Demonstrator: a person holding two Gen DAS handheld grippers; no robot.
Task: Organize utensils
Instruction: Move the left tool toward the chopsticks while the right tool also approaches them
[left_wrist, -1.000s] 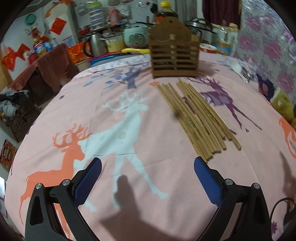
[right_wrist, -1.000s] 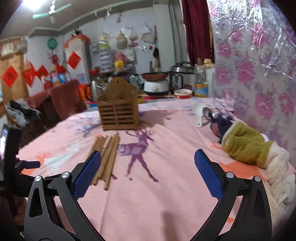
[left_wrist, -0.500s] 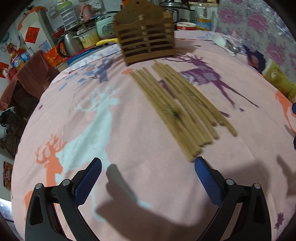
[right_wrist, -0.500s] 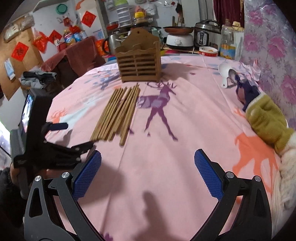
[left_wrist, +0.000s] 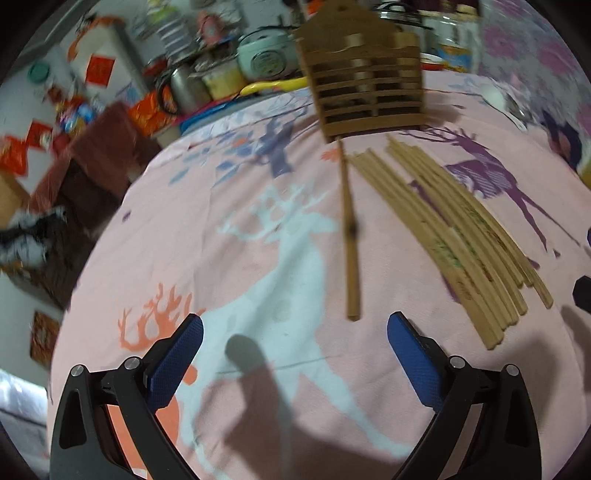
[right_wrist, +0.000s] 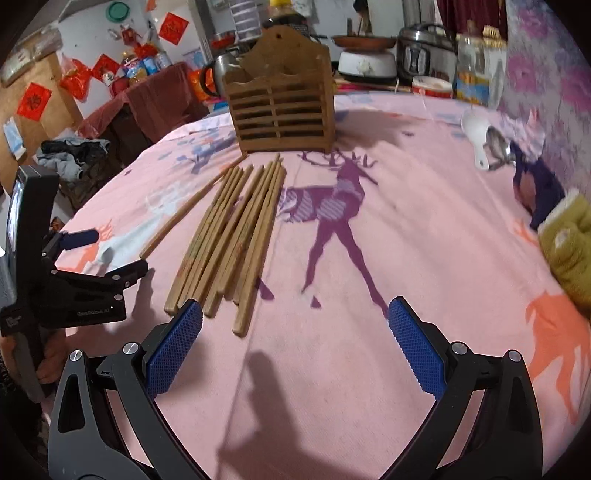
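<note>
Several wooden chopsticks (left_wrist: 458, 236) (right_wrist: 236, 229) lie in a bundle on the pink deer-print tablecloth (left_wrist: 258, 236). One chopstick (left_wrist: 350, 236) (right_wrist: 192, 206) lies apart to the bundle's left. A slatted wooden utensil holder (left_wrist: 365, 74) (right_wrist: 282, 103) stands upright at their far ends. My left gripper (left_wrist: 295, 332) is open and empty, with the single chopstick's near end just ahead of its gap. My right gripper (right_wrist: 293, 328) is open and empty, its left pad (right_wrist: 173, 347) close to the bundle's near ends. The left gripper (right_wrist: 103, 258) also shows in the right wrist view.
A white scoop and a metal object (right_wrist: 487, 144) lie at the table's right, beside a dark blue cloth (right_wrist: 539, 188) and a yellow-green fleece item (right_wrist: 569, 243). Rice cookers, pots and jars (right_wrist: 406, 59) crowd the far side. A hand (right_wrist: 48, 365) holds the left tool.
One chopstick now lies separate, left of the bundle; before, all lay together. Both grippers have moved closer to the chopsticks' near ends. Both stay open.
</note>
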